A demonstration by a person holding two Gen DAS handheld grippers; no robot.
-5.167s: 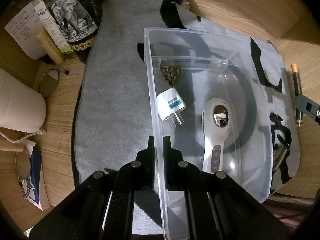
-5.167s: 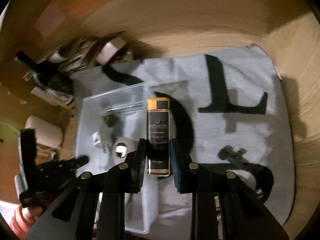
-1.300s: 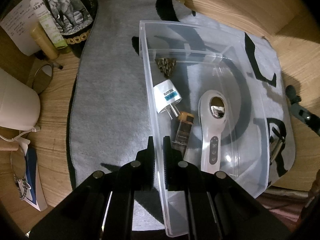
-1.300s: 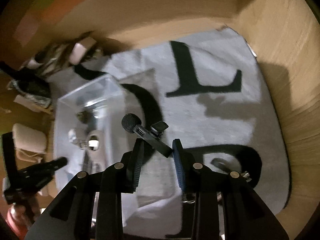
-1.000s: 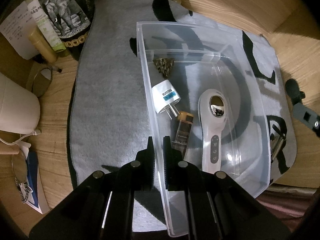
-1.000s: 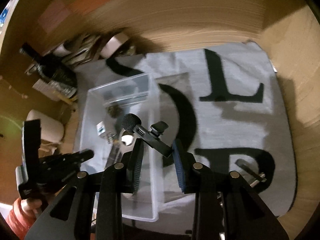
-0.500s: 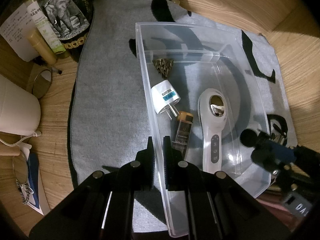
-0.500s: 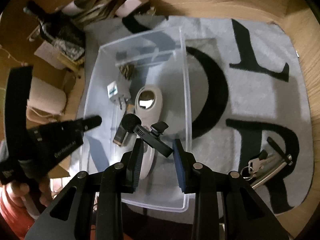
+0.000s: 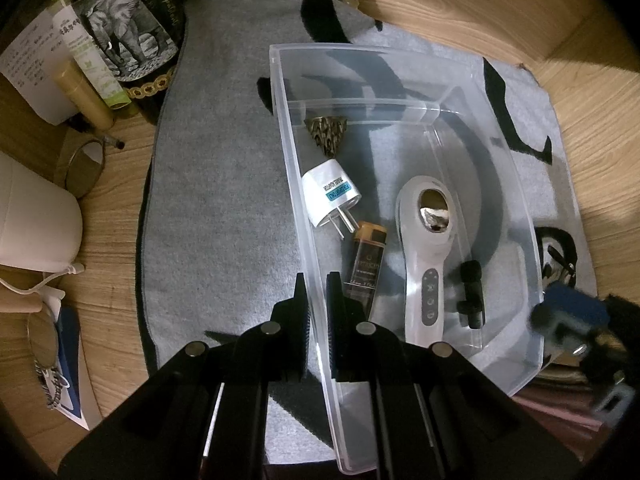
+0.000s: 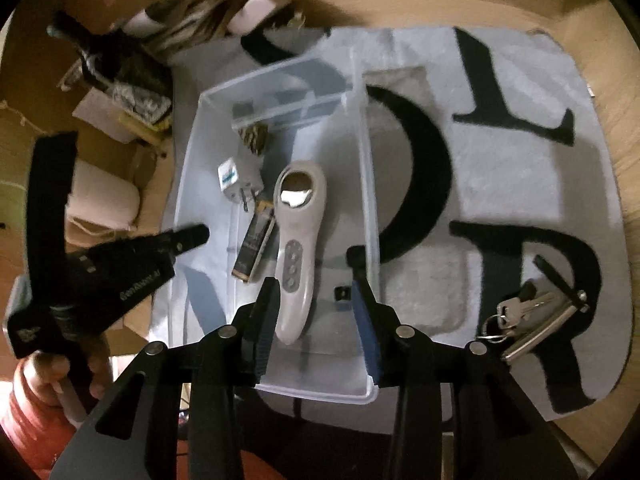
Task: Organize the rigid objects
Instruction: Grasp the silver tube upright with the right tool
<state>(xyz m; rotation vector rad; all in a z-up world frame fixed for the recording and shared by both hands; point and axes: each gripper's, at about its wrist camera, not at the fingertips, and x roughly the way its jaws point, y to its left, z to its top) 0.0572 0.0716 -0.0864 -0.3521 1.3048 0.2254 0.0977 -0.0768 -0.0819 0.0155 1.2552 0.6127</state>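
The left gripper (image 9: 316,288) pinches the near wall of the clear bin (image 9: 516,184). The right gripper (image 10: 314,292) hangs spread and empty above it. The clip microphone (image 9: 471,294) lies inside just ahead of its fingers, beside the white handheld device (image 9: 426,256).

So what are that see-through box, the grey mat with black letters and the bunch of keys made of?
The see-through box looks like clear, glossy hard plastic: the mat's letters show through its walls. The grey mat seems a soft woven or piled fabric, matte and fuzzy. The bunch of keys appears to be metal, silvery with bright glints, though the exact alloy cannot be told.
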